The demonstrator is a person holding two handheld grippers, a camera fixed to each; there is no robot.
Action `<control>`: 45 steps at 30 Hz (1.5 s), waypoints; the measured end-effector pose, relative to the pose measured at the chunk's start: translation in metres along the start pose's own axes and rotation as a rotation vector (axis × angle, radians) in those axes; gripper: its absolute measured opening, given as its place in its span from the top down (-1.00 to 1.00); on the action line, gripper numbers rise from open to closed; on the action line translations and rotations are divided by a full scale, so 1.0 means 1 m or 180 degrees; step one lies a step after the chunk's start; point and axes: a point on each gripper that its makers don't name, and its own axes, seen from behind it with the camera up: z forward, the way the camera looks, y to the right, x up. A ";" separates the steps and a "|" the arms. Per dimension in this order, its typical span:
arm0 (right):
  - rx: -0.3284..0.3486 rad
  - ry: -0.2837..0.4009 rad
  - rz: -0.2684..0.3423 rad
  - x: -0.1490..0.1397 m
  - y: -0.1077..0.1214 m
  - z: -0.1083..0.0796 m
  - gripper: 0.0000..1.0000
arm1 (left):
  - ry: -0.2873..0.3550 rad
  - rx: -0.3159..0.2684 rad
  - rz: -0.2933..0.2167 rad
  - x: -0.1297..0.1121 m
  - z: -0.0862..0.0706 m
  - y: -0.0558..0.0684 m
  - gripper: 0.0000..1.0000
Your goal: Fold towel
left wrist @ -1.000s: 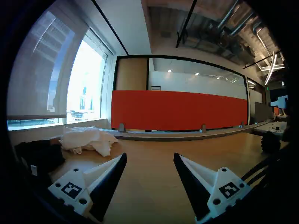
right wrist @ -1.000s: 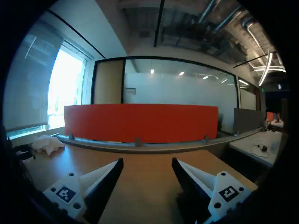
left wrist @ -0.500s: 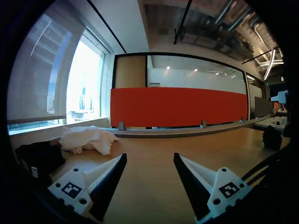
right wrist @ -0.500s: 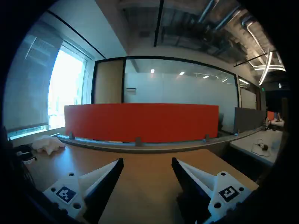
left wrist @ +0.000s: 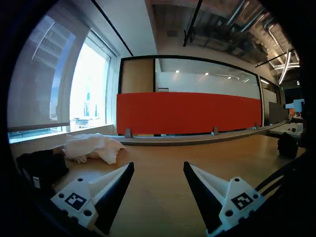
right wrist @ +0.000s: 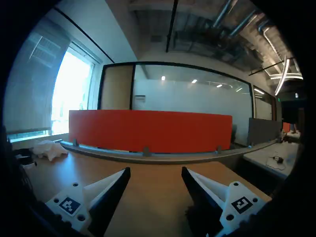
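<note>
Hovering level above the table [left wrist: 237, 158], the left tool [left wrist: 158, 163] and right tool [right wrist: 155, 168] gape empty, towel [left wrist: 93, 147] well ahead.

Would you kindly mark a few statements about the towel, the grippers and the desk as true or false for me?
1. The towel lies crumpled on the desk. True.
2. The left gripper is shut on the towel. False: it is open and holds nothing; the towel lies ahead, to its left.
3. The right gripper is open. True.
4. The divider behind the desk is blue. False: it is red.
</note>
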 end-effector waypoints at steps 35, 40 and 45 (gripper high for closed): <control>-0.0005 0.0027 0.0098 -0.090 0.020 0.002 -1.00 | 0.0002 0.0000 0.0004 -0.001 0.000 0.001 -0.86; -0.0023 0.0011 0.0144 -0.098 0.023 0.002 -1.00 | 0.0003 0.0000 0.0005 -0.001 0.001 0.001 -0.86; -0.0052 0.0036 0.0171 -0.102 0.026 0.002 -1.00 | 0.0003 0.0000 0.0005 -0.002 0.000 0.001 -0.86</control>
